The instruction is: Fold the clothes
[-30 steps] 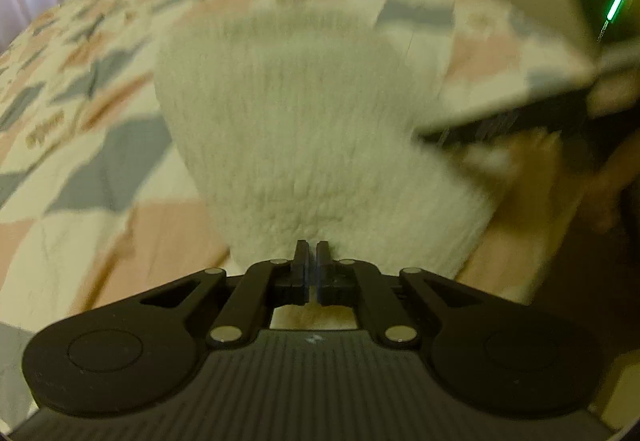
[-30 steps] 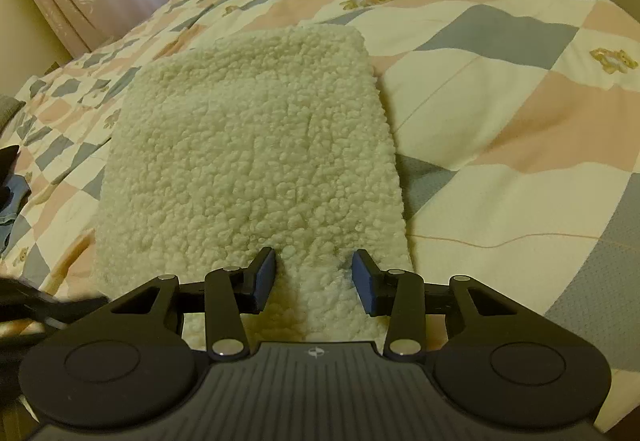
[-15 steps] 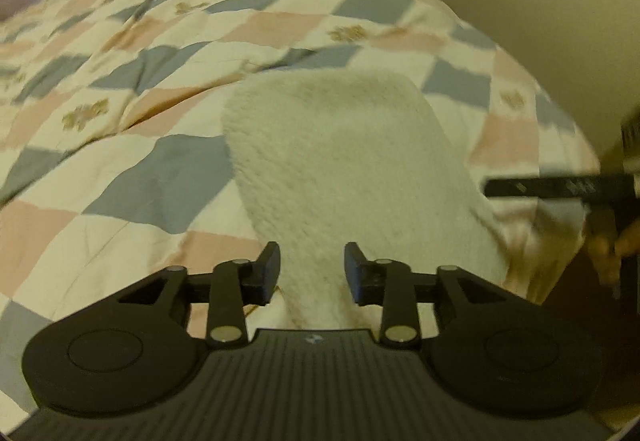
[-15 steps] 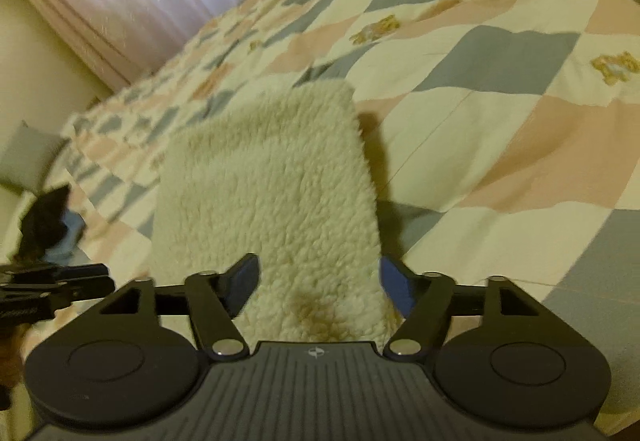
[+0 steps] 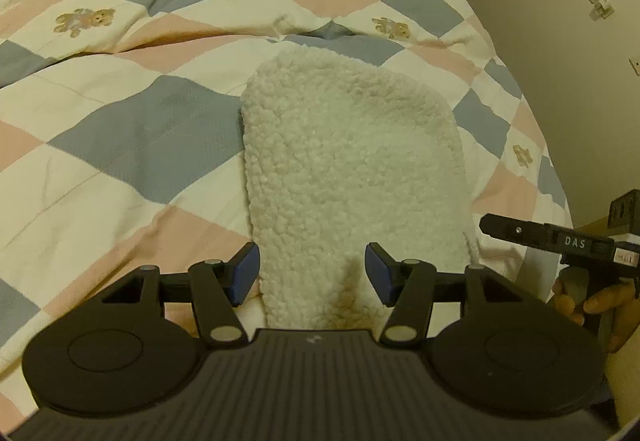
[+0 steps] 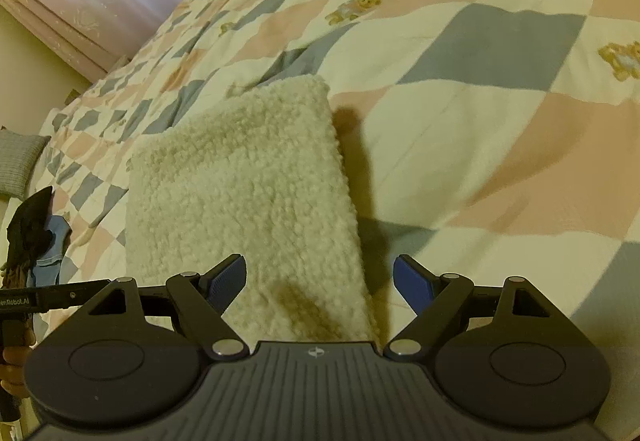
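Fleece [image 5: 352, 177], cream, one item: folded into a thick oblong and lying flat on the quilt [image 5: 132, 129]. Left-wrist view: left gripper [image 5: 312, 275] points down at the near end of the fleece. Its jaws are opening, blue pads standing clear on either side, the near end lying in the gap and beyond it but not pinched. Fold looks released, edges fairly even, far end rounded. To the right of the jaws, the right gripper [image 5: 556, 241] shows side-on, with the person's hand [image 5: 592, 305] on its handle.

Right-wrist view: same fleece [image 6: 244, 197], its right edge running down between the jaws of the right gripper [image 6: 320, 281]. Jaws opening and wide, nothing pressed by either pad; the left pad hovers over the pile, the right over bare quilt. Left of the jaws, at the frame's edge, the left gripper [image 6: 52, 297] side-on, and behind it a heap of dark and blue clothes [image 6: 36, 237], loose and unfolded as far as can be told.

Status, by judgement: this item appears finished or close to it, needing at most a tidy or a move aside. Remaining: the heap at the left, item count not readable.
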A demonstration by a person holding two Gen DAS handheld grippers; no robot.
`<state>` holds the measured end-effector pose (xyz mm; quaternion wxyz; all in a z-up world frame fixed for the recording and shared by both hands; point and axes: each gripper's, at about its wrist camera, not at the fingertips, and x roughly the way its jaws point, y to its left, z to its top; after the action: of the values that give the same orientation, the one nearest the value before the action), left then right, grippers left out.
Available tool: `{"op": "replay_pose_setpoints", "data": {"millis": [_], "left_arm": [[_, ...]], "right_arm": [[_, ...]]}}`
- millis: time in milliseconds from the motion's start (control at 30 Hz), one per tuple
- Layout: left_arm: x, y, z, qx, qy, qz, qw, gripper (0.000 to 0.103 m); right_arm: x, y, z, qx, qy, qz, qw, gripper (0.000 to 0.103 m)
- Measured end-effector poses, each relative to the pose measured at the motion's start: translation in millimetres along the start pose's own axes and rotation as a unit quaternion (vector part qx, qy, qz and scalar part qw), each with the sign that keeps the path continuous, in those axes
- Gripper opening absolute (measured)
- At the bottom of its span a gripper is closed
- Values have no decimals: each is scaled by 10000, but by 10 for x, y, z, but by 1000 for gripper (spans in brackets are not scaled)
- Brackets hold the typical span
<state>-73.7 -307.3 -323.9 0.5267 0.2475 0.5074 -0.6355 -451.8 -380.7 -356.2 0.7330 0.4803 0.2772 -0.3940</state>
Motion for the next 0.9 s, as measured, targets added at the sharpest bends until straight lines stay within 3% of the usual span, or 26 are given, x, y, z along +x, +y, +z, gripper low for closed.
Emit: {"op": "replay_pose_setpoints", "data": {"millis": [400, 667, 900], "left_arm": [[89, 218, 118, -79, 133, -141, 9998, 53], [146, 537, 73, -615, 219, -781, 9948, 59], [300, 762, 73, -1123, 353, -1350, 9838, 61]], "right_arm": [[110, 96, 88, -44, 100, 78, 9999, 87], [50, -101, 25, 388, 151, 482, 9980, 92], [77, -199, 28, 738, 198, 705, 9946, 97]]}}
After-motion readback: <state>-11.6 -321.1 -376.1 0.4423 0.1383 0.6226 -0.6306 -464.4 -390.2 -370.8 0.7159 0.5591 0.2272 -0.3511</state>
